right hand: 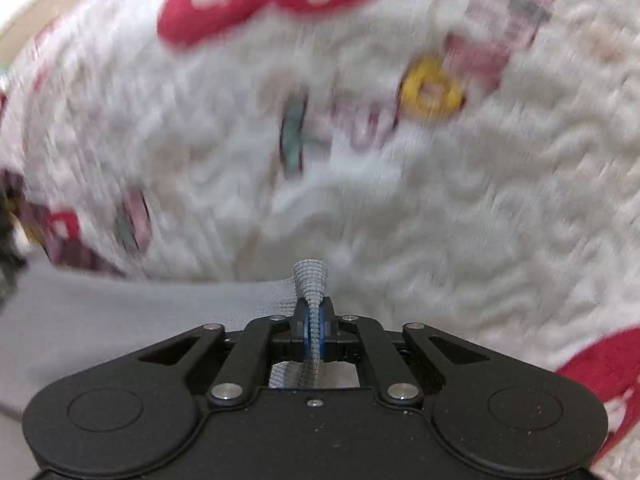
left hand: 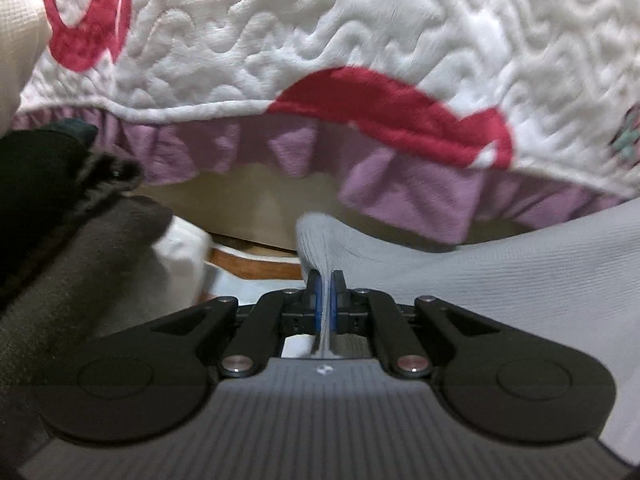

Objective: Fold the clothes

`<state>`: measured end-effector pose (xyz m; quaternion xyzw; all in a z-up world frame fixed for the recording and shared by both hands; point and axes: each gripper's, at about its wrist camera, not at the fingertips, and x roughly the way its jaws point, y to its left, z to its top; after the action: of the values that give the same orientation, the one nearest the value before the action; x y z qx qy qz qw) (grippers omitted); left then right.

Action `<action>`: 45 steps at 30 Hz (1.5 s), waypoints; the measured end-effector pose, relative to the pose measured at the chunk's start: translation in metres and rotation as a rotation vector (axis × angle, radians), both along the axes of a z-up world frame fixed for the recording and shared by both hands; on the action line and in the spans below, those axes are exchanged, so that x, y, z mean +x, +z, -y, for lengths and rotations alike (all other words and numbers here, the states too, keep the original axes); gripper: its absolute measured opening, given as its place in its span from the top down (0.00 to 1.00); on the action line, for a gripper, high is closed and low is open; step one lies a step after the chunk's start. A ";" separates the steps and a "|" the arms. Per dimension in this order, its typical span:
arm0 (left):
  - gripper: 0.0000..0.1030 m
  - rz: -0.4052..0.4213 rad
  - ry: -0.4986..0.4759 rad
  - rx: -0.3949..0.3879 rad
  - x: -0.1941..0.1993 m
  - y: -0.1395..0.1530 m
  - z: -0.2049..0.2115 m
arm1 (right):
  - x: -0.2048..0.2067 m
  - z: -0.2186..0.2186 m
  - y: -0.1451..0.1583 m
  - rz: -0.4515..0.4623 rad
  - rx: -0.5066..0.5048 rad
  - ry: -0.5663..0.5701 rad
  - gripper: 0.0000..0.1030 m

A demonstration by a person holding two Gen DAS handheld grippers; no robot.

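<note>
Pinching grey garment (left hand: 500,280) | both tongs (left hand: 326,280) (right hand: 316,312) (clamped) | quilt (left hand: 320,40) behind

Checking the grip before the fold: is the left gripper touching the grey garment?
Touching. The left wrist view shows the left gripper shut on a pinched fold of the grey garment.

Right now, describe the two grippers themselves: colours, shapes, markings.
The left gripper has black linkage arms with silver pivot bolts, two rounded black lobes with circular outlines, blue pads on its fingers, and a grey ribbed body with a small white logo. The right gripper has the same build and blue pads, but its body is plain black and dusty. No cables, hands or sleeves show.
</note>
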<state>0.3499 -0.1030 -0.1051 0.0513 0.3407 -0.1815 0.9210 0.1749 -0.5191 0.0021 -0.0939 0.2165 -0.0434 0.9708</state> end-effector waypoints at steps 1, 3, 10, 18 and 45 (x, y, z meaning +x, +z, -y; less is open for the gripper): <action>0.95 -0.004 0.005 0.033 0.002 -0.006 0.003 | 0.001 -0.002 -0.007 -0.026 0.000 -0.017 0.87; 0.90 -0.021 0.023 0.102 0.003 -0.013 0.006 | -0.007 -0.001 -0.015 -0.042 0.039 -0.073 0.63; 0.58 -0.028 -0.096 0.158 -0.064 0.001 0.004 | -0.100 0.044 -0.041 -0.076 0.436 -0.345 0.35; 0.47 -0.071 -0.375 0.137 -0.184 0.015 0.033 | -0.230 0.085 -0.047 -0.328 0.538 -0.471 0.35; 0.47 -0.279 -0.440 0.205 -0.366 0.002 0.009 | -0.359 0.056 -0.122 -0.066 0.684 -0.475 0.92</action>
<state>-0.0164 -0.1123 -0.1027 0.1917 0.4614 -0.3472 0.7936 -0.1841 -0.5753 -0.1197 0.2853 0.2653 -0.1888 0.9014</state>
